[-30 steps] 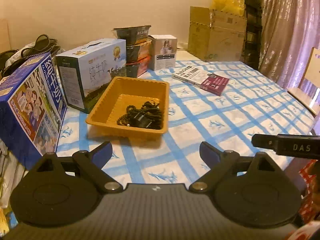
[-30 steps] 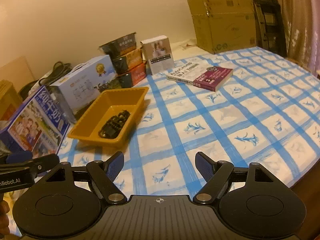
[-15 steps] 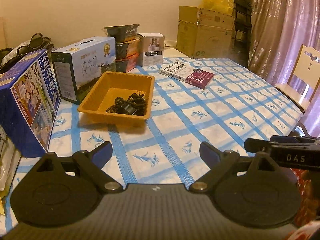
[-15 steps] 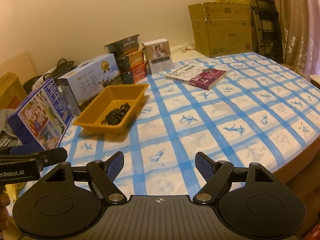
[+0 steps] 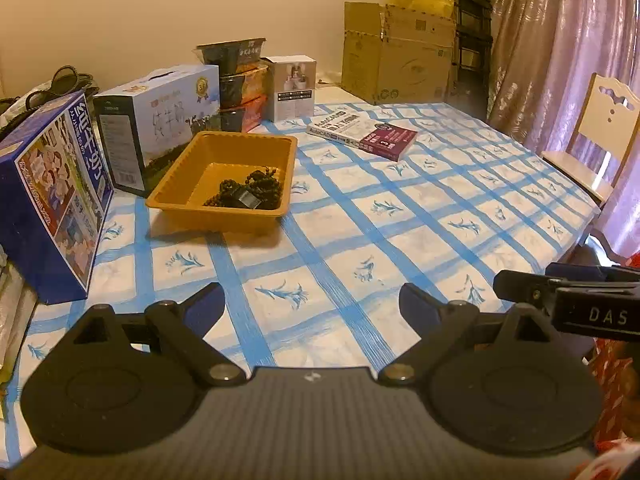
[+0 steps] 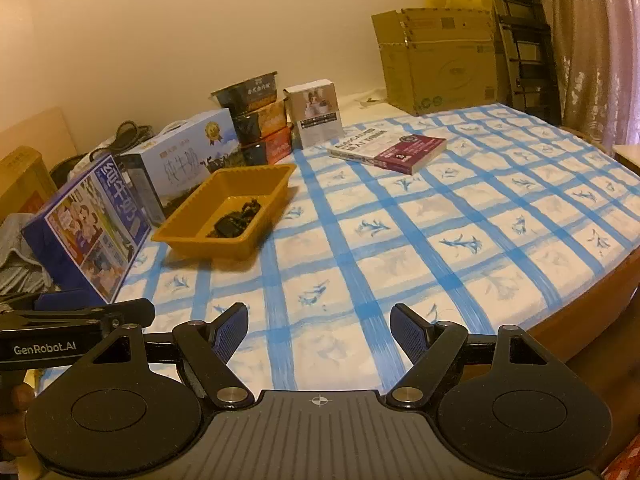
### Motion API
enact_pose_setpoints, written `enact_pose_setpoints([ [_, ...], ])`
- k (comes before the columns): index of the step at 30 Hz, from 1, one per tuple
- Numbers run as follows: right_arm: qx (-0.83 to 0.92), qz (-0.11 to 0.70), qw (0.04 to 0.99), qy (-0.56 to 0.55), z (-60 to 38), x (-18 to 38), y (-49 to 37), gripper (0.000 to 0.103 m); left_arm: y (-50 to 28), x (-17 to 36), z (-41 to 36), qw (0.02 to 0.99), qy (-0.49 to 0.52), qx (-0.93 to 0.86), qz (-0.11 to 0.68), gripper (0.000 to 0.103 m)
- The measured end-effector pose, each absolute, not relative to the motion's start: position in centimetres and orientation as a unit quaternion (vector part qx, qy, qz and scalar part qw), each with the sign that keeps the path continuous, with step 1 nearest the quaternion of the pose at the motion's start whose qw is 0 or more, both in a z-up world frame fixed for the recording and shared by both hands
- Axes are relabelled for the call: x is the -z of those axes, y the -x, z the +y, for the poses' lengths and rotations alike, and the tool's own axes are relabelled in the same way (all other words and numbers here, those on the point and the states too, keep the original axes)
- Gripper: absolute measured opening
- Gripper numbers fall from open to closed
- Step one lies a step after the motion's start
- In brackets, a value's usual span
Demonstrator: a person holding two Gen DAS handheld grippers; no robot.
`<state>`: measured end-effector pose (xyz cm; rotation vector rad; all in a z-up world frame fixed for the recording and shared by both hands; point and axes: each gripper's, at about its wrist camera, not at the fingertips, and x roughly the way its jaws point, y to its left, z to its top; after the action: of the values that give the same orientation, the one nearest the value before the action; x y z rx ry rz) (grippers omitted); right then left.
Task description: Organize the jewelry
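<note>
The orange plastic tray (image 5: 188, 200) is sitting on the blue-checked tablecloth (image 5: 400, 220), and a tangle of dark beaded jewelry (image 5: 248, 194) is lying inside it, bunched against the tray's near wall. Behind the tray a white milk carton box (image 5: 160, 120) is standing, and to the tray's left a blue picture box (image 5: 52, 200) is standing on end. Further back from the tray, a paperback book (image 5: 364, 134) is lying flat on the cloth.

The left gripper (image 5: 312, 304) is hovering over the cloth well short of the tray, its jaws standing apart and holding nothing. The right gripper (image 6: 320, 330) is likewise hanging over bare cloth, short of the tray, jaws spread wide and empty.
</note>
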<state>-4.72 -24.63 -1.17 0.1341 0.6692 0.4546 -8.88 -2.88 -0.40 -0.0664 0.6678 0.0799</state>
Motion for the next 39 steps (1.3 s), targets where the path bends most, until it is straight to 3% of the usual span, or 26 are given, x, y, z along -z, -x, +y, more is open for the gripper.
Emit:
enact_pose_setpoints([
  [39,-0.215,0.330,0.916,-0.074,-24.78,2.00,4.85,0.078,8.04,0.98,-3.53,0.944,0.022,-0.024,0.329,0.093],
])
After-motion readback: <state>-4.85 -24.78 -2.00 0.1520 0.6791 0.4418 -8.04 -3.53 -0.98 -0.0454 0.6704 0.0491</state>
